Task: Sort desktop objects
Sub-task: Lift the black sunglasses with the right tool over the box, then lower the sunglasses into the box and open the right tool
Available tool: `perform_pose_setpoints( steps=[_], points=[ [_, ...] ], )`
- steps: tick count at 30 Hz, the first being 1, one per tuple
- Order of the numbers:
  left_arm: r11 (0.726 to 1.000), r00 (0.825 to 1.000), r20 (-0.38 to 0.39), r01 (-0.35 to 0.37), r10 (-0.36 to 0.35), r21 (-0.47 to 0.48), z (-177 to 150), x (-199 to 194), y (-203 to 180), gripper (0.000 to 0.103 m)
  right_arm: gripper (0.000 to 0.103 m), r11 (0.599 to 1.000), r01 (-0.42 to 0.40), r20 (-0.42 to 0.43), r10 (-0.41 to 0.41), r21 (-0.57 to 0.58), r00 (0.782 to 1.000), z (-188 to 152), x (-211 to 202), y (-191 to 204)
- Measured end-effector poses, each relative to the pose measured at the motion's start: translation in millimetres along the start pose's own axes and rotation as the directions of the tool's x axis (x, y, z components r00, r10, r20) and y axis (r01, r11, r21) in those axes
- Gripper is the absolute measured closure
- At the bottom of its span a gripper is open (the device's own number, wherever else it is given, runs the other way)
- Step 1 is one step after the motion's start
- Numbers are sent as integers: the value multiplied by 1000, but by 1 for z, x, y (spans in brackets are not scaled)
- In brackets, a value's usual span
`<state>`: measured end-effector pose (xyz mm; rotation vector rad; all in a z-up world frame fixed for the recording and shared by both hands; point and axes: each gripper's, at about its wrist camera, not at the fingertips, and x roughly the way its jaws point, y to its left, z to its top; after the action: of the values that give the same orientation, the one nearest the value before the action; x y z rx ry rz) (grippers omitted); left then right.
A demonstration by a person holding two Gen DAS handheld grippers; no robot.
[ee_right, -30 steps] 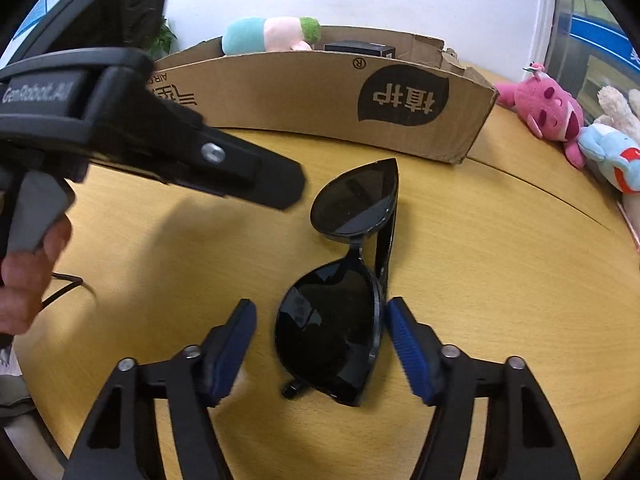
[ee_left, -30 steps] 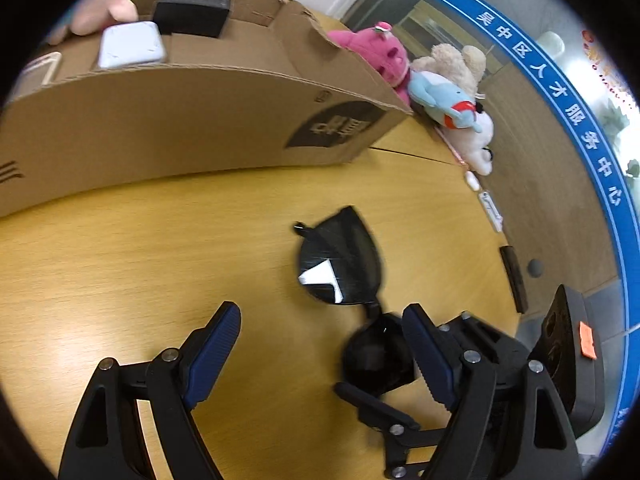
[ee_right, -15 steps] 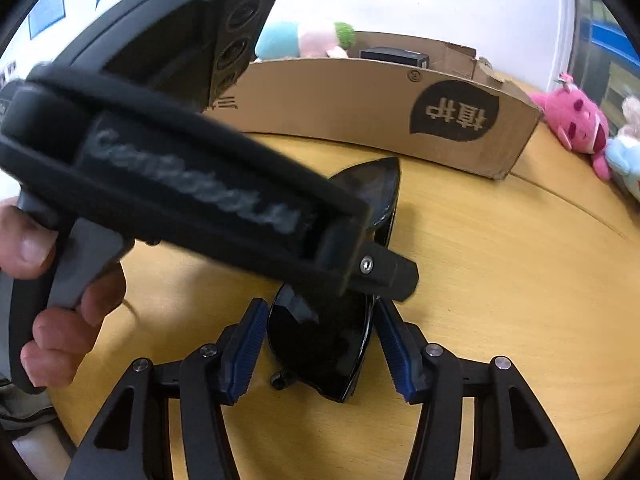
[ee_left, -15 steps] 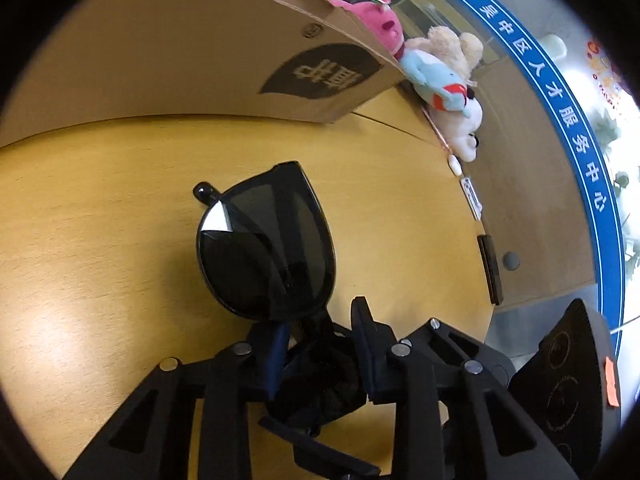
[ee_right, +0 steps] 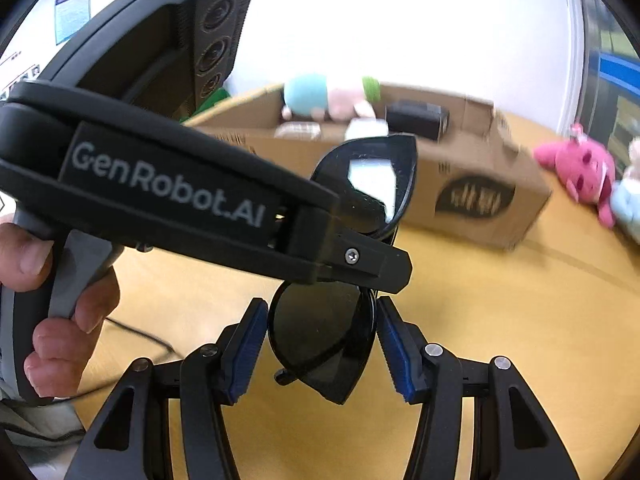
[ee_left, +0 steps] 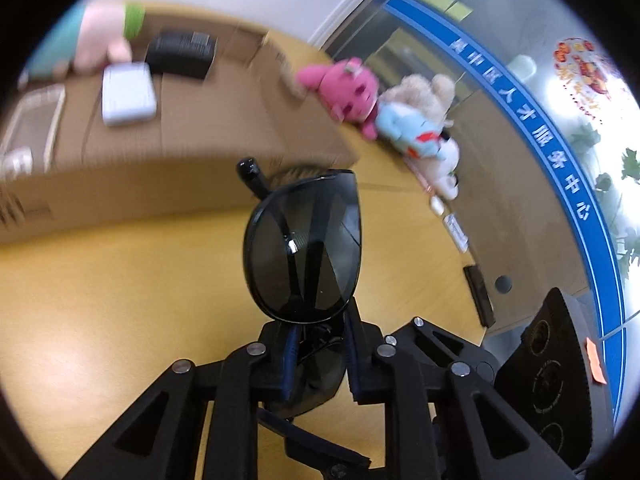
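since a second ago the sunglasses [ee_left: 304, 248] had come up off the bench [ee_left: 120, 280]; back then they lay flat on the wood with both tools spread wide around them. the left hand-held gripper [ee_left: 318, 354] had its blue pads pinched together on the near lens and bridge area, holding the folded pair in the air with the far lens sticking up toward the cardboard box [ee_left: 168, 120]. the right hand-held gripper [ee_right: 320, 344] sat with its pads apart either side of the lower lens, close but i couldn't tell if they touched it. background was blurry, so things were probably on the move.

my guess on handling: light, stiff plastic frame, glossy lenses that slip and scratch easily, hinges that hate twisting. i'd grab by the bridge or frame rim rather than the lens faces, and squeeze gently. box was just beyond, with stuff already in it.
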<state>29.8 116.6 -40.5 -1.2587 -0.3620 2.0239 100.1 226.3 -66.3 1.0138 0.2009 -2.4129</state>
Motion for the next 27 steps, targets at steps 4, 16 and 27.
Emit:
perform_pose_setpoints(
  steps=[4, 16, 27],
  points=[
    [997, 996, 86, -16, 10, 70, 30, -31, -20, 85, 50, 998, 25, 92, -20, -54, 996, 36, -22, 4],
    [982, 966, 258, -26, -24, 187, 146, -94, -50, 84, 50, 980, 91, 276, -39, -176, 960, 150, -68, -12],
    [997, 978, 199, 40, -54, 72, 239, -50, -8, 84, 49, 984, 5, 133, 18, -177, 991, 246, -31, -78]
  ],
)
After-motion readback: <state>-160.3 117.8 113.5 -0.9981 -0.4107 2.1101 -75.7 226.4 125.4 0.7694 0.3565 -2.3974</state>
